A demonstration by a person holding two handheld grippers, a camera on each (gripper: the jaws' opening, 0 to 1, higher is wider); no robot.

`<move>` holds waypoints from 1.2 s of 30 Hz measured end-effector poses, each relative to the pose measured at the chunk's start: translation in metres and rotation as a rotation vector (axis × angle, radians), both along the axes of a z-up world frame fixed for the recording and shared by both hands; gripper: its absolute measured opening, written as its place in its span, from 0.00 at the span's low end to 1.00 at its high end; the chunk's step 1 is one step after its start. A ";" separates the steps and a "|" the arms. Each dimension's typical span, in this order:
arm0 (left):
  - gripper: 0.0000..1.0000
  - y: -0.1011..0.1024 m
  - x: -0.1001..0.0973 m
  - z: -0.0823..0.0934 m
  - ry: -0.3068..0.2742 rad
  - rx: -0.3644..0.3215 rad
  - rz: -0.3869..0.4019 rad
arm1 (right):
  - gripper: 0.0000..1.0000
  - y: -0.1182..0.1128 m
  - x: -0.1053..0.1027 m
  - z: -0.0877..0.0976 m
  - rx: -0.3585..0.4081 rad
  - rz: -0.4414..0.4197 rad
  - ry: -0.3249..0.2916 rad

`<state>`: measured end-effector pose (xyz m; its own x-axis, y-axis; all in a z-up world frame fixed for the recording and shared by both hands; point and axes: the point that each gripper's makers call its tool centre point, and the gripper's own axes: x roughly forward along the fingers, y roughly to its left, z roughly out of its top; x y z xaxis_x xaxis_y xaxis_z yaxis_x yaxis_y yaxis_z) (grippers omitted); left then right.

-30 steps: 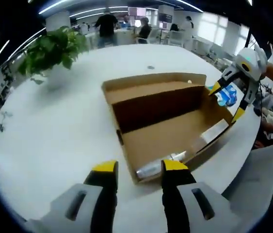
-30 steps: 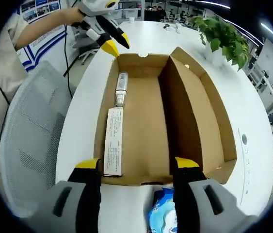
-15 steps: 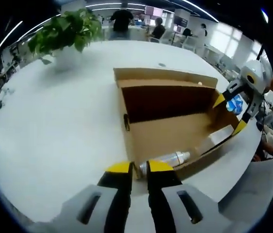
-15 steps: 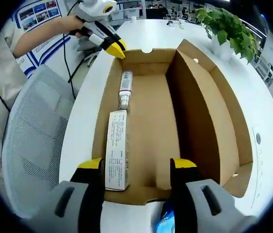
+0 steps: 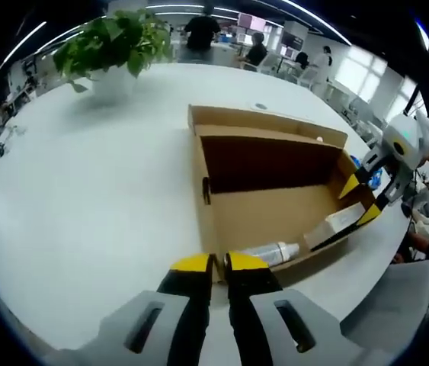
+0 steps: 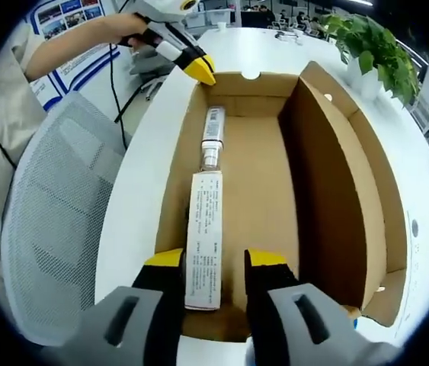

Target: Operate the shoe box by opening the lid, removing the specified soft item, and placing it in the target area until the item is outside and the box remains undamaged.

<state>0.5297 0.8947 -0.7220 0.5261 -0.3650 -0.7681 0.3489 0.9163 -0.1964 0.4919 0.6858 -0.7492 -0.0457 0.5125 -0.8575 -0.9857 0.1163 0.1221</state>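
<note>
An open brown shoe box (image 5: 210, 213) (image 6: 172, 198) lies on the white table, its lid (image 6: 328, 168) standing up along one long side. Inside lie a silver bottle (image 5: 271, 252) (image 6: 212, 137) and a long white carton (image 5: 336, 223) (image 6: 204, 236). My left gripper (image 5: 219, 263) (image 6: 199, 67) is shut on the box's end wall at a corner. At the opposite end my right gripper (image 6: 214, 261) (image 5: 357, 202) is open, its jaws straddling the carton's near end. A bit of blue packet (image 5: 372, 177) shows behind the right gripper, outside the box.
A potted plant (image 5: 115, 42) (image 6: 374, 38) stands on the round table (image 5: 84, 175). A grey mesh chair (image 6: 54, 229) is beside the table's edge, near the box. A person's arm (image 6: 77, 42) holds the left gripper. Several people (image 5: 203, 30) are far behind.
The left jaws went from open to shut on the box's corner. The right jaws narrowed and moved forward over the box's end, around the carton.
</note>
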 end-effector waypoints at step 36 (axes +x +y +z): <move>0.01 0.001 -0.001 -0.001 -0.023 0.038 0.107 | 0.14 -0.007 0.013 0.057 0.049 -0.076 -0.064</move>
